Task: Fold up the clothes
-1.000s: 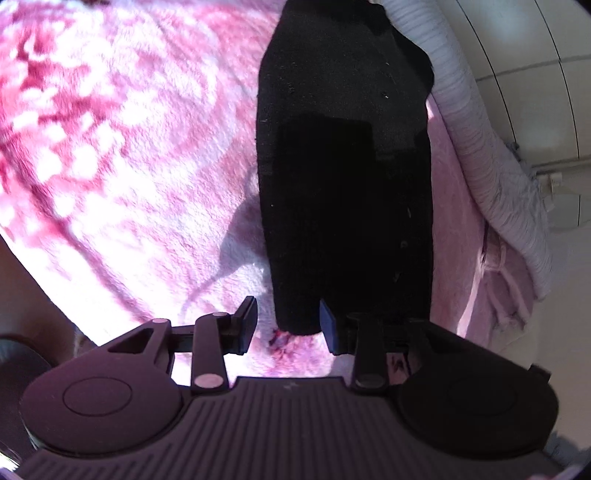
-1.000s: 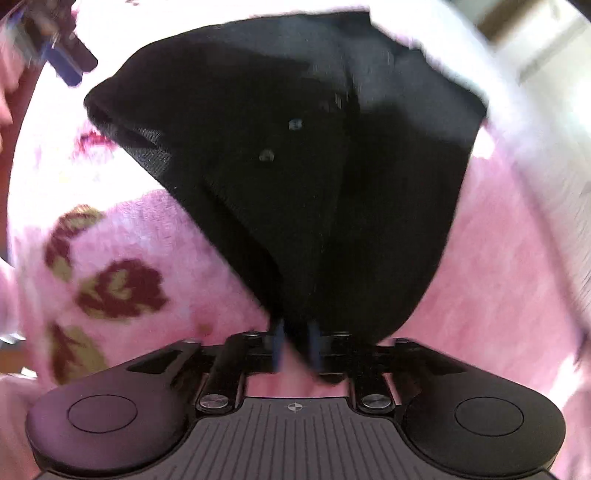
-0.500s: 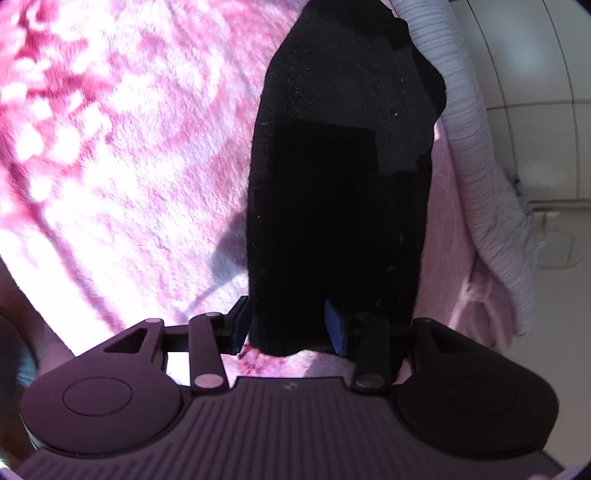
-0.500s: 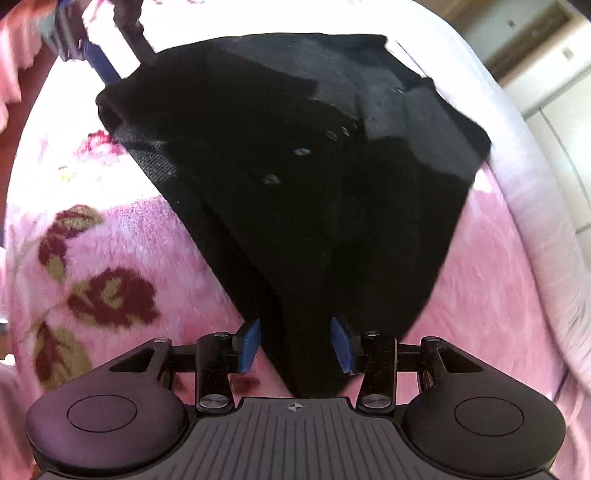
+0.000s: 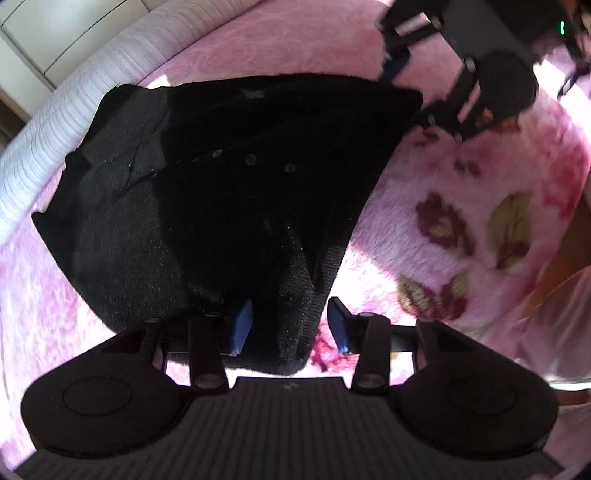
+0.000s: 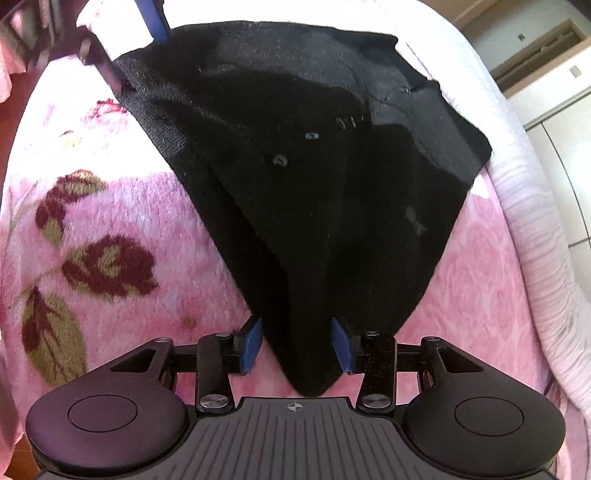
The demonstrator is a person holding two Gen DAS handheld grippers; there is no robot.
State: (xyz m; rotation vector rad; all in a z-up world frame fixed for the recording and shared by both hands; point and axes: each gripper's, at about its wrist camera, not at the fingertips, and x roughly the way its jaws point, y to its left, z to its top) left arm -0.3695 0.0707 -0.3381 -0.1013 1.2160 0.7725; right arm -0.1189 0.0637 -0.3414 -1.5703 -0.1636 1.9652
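Both grippers — left gripper point(image 5: 290, 325), right gripper point(image 6: 295, 345) — have just spread off the black cardigan point(image 5: 221, 184); it lies loosely between their jaws — regrip corners squarely before folding.

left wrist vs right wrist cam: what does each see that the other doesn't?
Only the left wrist view: the right gripper's black body from outside, at the far corner of the black cardigan.

Only the right wrist view: the left gripper's blue finger at the top edge, and a wooden door frame at upper right.

Both: the cardigan with its buttons, a corner lying between each camera's own open jaws without being pinched, the pink floral blanket and the pale ribbed bed edge.
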